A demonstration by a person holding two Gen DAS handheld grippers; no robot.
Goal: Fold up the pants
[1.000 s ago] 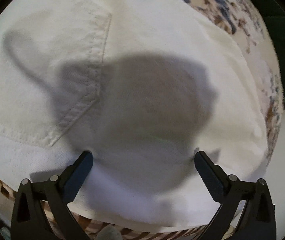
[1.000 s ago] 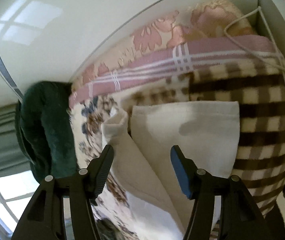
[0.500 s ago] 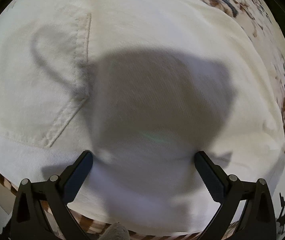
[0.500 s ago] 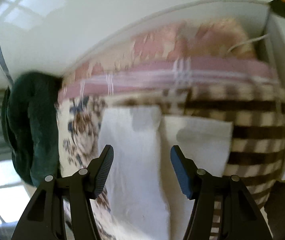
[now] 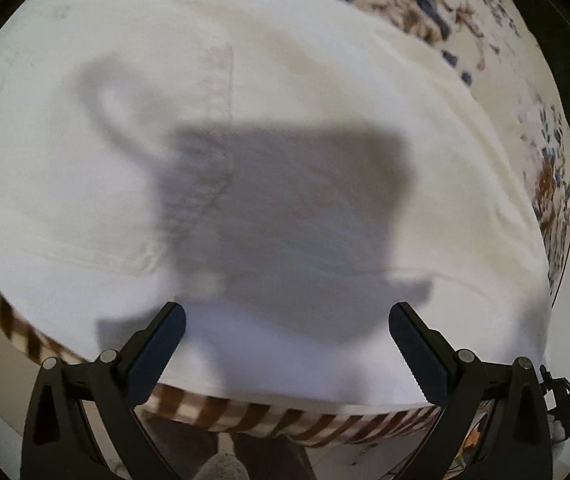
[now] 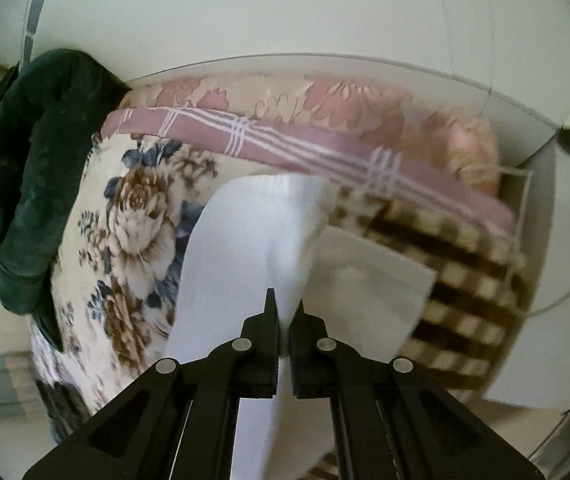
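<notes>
White pants (image 5: 285,120) lie spread on a bed and fill the left wrist view; a back pocket seam (image 5: 221,92) shows left of centre. My left gripper (image 5: 287,332) is open and empty, just above the cloth near its near edge. In the right wrist view my right gripper (image 6: 284,314) is shut on a fold of the white pants (image 6: 253,240), pinching a raised ridge of cloth. A flatter part of the pants (image 6: 373,280) lies to the right.
The bed carries a floral blanket (image 6: 125,220), a brown checked blanket (image 6: 465,280) and a pink striped cover (image 6: 285,136). A dark green cushion (image 6: 33,160) sits at the left. A white wall and headboard stand behind. The checked blanket's edge (image 5: 245,412) is below the pants.
My right gripper has closed from open onto a fold of the pants. The left gripper has drifted over the cloth and stays open.
</notes>
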